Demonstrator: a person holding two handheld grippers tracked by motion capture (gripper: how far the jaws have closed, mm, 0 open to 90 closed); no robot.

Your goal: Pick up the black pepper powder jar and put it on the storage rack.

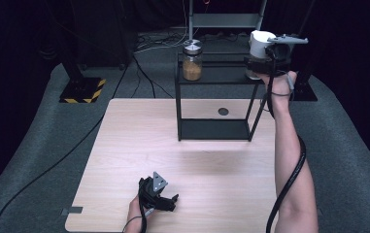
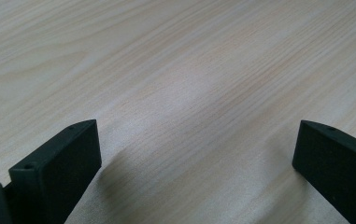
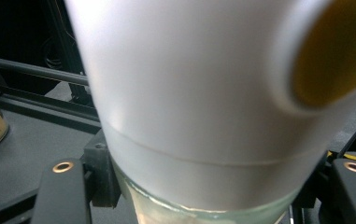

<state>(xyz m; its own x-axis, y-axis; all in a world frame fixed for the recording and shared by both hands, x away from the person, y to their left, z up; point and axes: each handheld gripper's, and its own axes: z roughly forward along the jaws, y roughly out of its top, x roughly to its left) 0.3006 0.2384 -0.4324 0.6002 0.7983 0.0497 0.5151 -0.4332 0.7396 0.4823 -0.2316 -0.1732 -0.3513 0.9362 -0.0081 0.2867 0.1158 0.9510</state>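
High view, read from 9 o'clock to 3 o'clock. The left tongs (image 1: 165, 196) rest low on the pale wooden surface (image 1: 124, 145) at about 6 o'clock, held by a hand at the near edge. In the left gripper view, the 2 black jaws stand wide apart over bare wood grain, with nothing between them. A black 2-level shelf (image 1: 214, 77) stands at the far side of the surface, toward 12 o'clock. On its upper level, at the left end, sits a glass jar (image 1: 192, 60) with a silver lid and tan granular contents. At the right end of the same level, toward 1 o'clock, the right tongs (image 1: 265, 63) are closed around a white-lidded jar (image 1: 260, 46), the forearm reaching up from the near right corner. In the right gripper view, the white lid (image 3: 185, 84) stands close before the camera, with the clear glass body below it and the 2 jaws pressed against either side. Whether the jar's base touches the shelf cannot be told. A small dark disc (image 1: 223, 111) lies on the surface beneath the shelf.
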